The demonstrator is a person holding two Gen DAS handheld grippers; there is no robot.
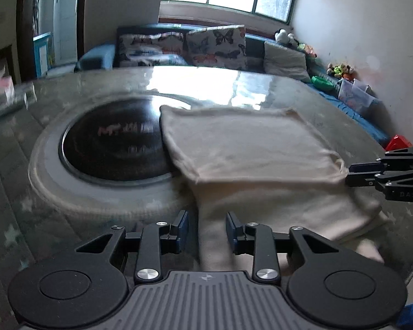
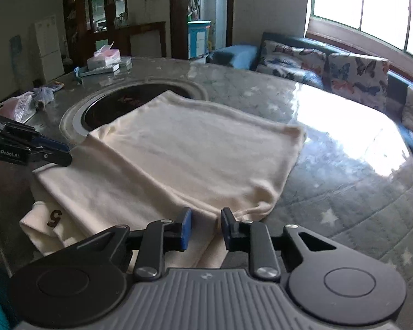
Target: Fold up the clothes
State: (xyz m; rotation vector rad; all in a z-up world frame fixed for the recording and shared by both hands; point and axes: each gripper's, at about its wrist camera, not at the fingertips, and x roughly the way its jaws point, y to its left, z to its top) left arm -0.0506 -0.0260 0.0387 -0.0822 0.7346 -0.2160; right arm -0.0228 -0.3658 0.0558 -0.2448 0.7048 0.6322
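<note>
A cream garment (image 1: 250, 148) lies folded on the round table, its far half doubled over the near half; it also shows in the right wrist view (image 2: 184, 148), with a brown "5" print (image 2: 54, 217) on the lower layer. My left gripper (image 1: 207, 232) is open over the garment's near left edge, holding nothing. My right gripper (image 2: 206, 227) is open at the folded corner on the right, holding nothing. Each gripper shows in the other's view: the right one (image 1: 352, 174) at the fold's right end, the left one (image 2: 66, 152) at its left end.
The table (image 2: 344, 192) has a star-patterned cover under glass and a black inset hotplate (image 1: 115, 145), partly under the garment. Tissue box (image 2: 103, 57) and plastic bags (image 2: 33, 99) sit at the far left rim. A sofa with butterfly cushions (image 1: 214, 44) stands behind.
</note>
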